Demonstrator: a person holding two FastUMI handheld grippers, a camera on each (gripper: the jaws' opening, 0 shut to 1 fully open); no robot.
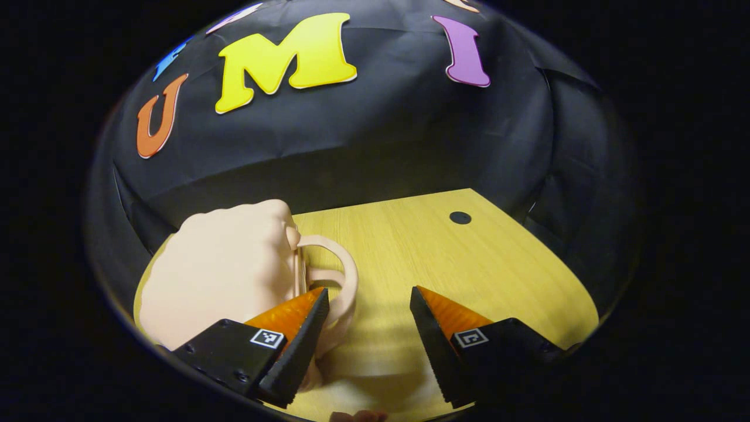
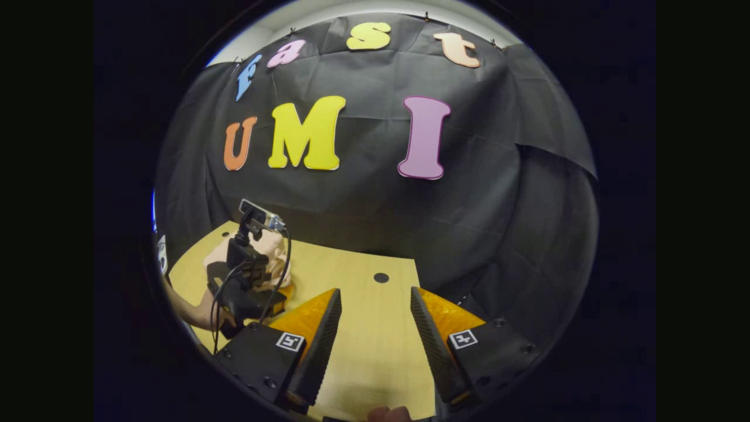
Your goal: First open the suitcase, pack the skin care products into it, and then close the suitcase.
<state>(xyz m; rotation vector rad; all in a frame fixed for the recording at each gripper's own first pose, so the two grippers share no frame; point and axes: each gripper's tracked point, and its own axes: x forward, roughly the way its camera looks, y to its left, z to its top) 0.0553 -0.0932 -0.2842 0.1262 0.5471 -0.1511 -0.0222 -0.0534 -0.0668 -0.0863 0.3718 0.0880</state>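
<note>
A small peach suitcase (image 1: 222, 269) stands on the wooden table (image 1: 469, 258) at the left of the left gripper view, and it looks closed. Its looped handle (image 1: 347, 266) faces the middle of the table. My left gripper (image 1: 368, 293) is open, its left finger (image 1: 304, 328) in front of the handle and nothing between the fingers. In the right gripper view the suitcase (image 2: 272, 246) sits far left, partly hidden by the left gripper's camera mount (image 2: 246, 264), which a hand (image 2: 202, 313) holds. My right gripper (image 2: 375, 291) is open over bare table (image 2: 363, 340).
A round black hole (image 1: 460, 217) marks the table near its far right corner, also seen as a black hole (image 2: 381, 277) ahead of the right gripper. Black cloth walls close the table at the back and right.
</note>
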